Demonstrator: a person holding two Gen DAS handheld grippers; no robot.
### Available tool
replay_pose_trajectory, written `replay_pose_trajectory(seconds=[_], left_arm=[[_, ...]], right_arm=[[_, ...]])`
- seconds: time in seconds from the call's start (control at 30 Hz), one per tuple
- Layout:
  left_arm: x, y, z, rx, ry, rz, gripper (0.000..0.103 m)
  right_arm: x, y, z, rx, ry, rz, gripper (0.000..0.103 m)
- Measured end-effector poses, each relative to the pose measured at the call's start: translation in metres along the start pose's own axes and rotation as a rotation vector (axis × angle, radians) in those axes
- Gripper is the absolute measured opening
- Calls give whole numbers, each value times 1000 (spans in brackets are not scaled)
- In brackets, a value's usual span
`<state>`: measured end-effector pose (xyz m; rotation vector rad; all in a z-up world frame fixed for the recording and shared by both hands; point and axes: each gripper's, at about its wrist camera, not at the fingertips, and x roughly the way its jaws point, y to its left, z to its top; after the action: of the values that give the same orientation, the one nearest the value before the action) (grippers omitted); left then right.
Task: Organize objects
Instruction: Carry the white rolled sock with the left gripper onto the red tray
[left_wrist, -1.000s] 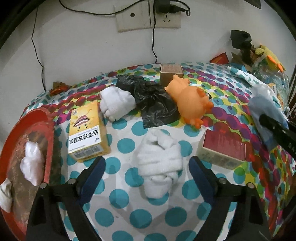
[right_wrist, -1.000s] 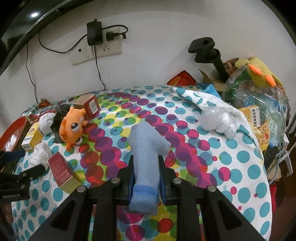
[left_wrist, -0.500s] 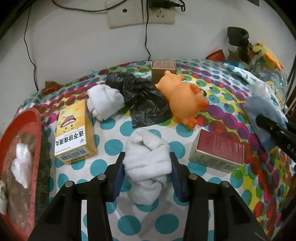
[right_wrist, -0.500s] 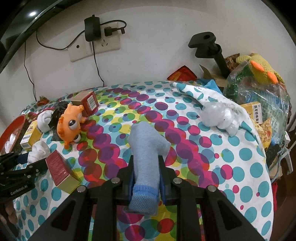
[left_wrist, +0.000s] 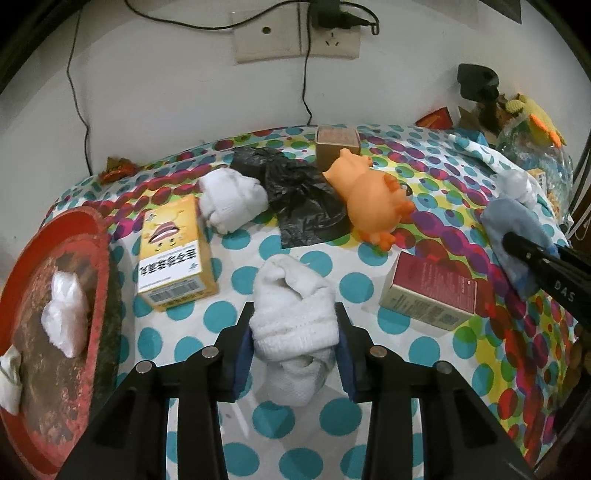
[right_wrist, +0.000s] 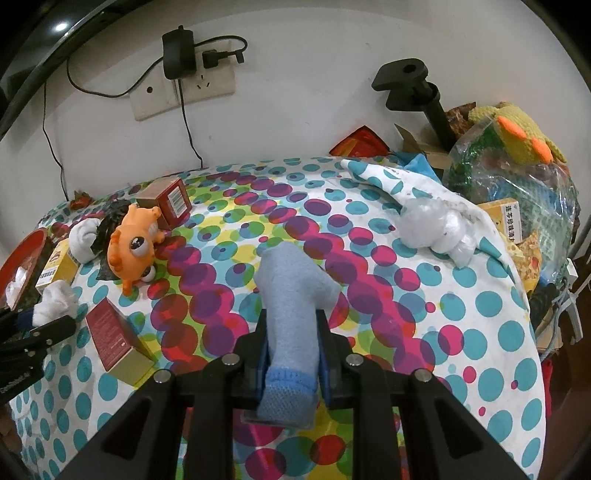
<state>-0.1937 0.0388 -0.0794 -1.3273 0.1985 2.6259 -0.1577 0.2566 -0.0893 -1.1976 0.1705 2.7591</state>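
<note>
My left gripper (left_wrist: 294, 332) is shut on a rolled white sock (left_wrist: 291, 310) and holds it just above the polka-dot tablecloth (left_wrist: 369, 435). My right gripper (right_wrist: 291, 347) is shut on a light blue sock (right_wrist: 291, 310) above the middle of the table. The blue sock also shows at the right of the left wrist view (left_wrist: 513, 236). A second white sock (left_wrist: 231, 197) lies behind a yellow box (left_wrist: 171, 253). An orange toy (left_wrist: 373, 199), a red box (left_wrist: 432, 291) and a brown box (left_wrist: 337, 146) lie around.
A red tray (left_wrist: 48, 314) with white wads sits at the left edge. A black plastic bag (left_wrist: 299, 199) lies at the back. A crumpled white wad (right_wrist: 432, 229), a clear bag with a knitted yellow toy (right_wrist: 517, 147) and a black stand (right_wrist: 424, 96) crowd the right side.
My left gripper has moved forward and closed on the white sock, then lifted it slightly. My right gripper still holds the blue sock and has barely shifted.
</note>
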Motion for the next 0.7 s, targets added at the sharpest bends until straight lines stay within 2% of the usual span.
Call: replay_pose_trajectory(seconds=[0.7], left_arm=[[-49,43,-17,-47,-44,69,36]], right_arm=[[2,6,-1,-30,5,-41,21]])
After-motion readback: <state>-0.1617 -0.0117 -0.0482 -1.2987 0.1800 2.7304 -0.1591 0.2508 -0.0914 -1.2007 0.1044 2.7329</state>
